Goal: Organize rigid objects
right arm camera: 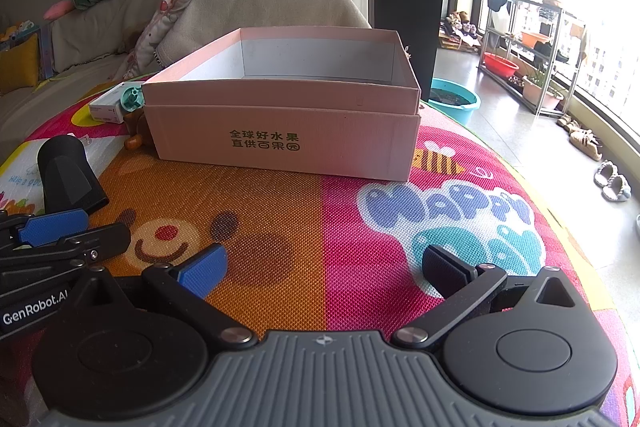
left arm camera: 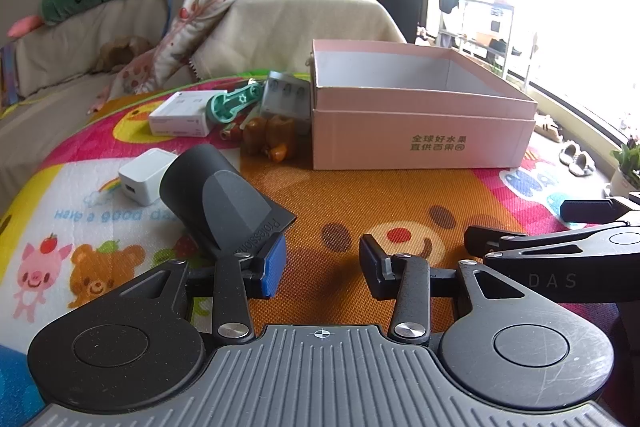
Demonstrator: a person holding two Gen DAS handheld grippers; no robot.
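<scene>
Left jaws: the left gripper (left arm camera: 322,265) hangs low over the orange patch of the play mat, jaws apart with nothing between them; its blue-padded finger (left arm camera: 274,267) sits right at the flat lip of the nozzle, and I can't tell whether they touch.

Right jaws: the right gripper (right arm camera: 324,269) hovers beside it, jaws spread wide and empty, aimed at the front of the box.

Nearest object: a dark grey plastic hair-dryer nozzle (left arm camera: 218,195), round at one end and flattened at the other, lies on its side near the mat's left edge.

Just behind it: a small white plastic charger cube (left arm camera: 146,175), touching or nearly touching the nozzle.

Further back: a flat white carton (left arm camera: 180,113), a mint-green plastic tool (left arm camera: 232,103), a grey battery holder (left arm camera: 286,95) and some amber-brown pieces (left arm camera: 268,137), bunched against the box's left wall.

Destination: an open pink cardboard box with green lettering (right arm camera: 280,131), mid-mat; its floor is hidden, and nothing shows above its rim.

Surface: a colourful cartoon-print foam play mat (right arm camera: 360,227).

Progress: nothing shows in the box so far.

Risk: the nozzle's tapered, rounded body could roll or squirt out if pinched off-centre, and it may shove the charger cube away.

Risk two: the grippers stand close together, so a sideways reach could knock them together.
</scene>
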